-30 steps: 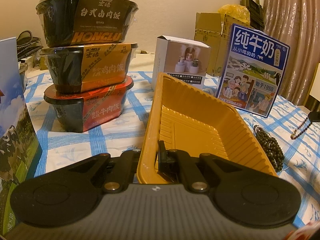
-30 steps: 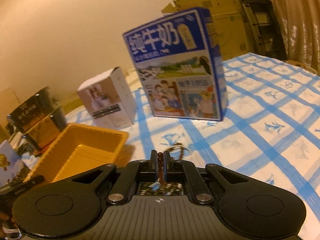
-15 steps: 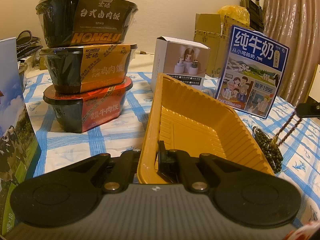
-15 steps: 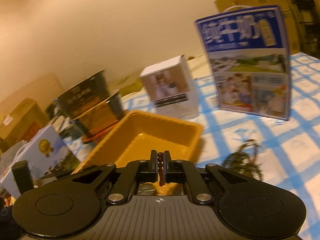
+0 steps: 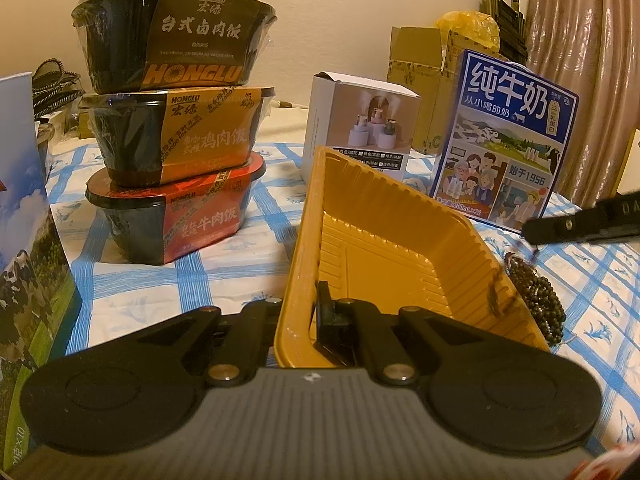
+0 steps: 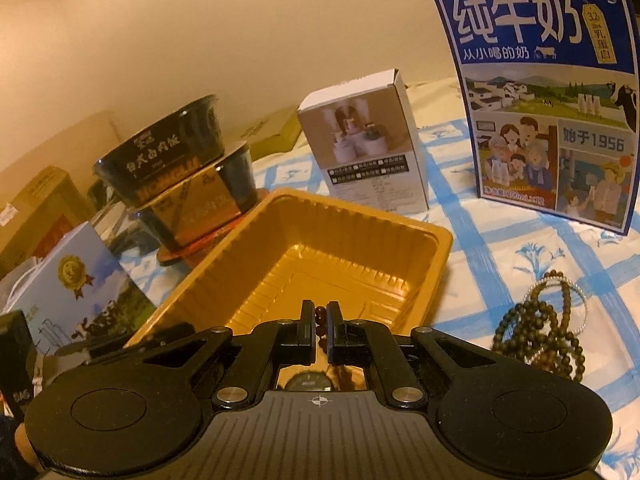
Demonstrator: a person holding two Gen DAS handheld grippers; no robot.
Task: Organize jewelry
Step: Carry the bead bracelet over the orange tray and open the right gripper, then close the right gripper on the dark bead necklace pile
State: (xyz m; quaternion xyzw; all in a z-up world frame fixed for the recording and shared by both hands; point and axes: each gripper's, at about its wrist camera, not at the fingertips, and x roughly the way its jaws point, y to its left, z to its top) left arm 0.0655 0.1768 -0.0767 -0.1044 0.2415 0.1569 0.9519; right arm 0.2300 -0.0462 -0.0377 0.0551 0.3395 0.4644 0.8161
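On the blue-checked worktop (image 6: 500, 240), one yellow tray (image 6: 436, 240) lies directly ahead of and below the right tongs (image 6: 320, 326), clenched on one brown bead strand (image 6: 321, 320). The left tongs (image 5: 298, 312) clamp its near rim. One bracelet heap (image 6: 540, 324) lies right.

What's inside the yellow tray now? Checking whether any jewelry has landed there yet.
The yellow tray shows only its bare ribbed floor. The right gripper covers its near corner.
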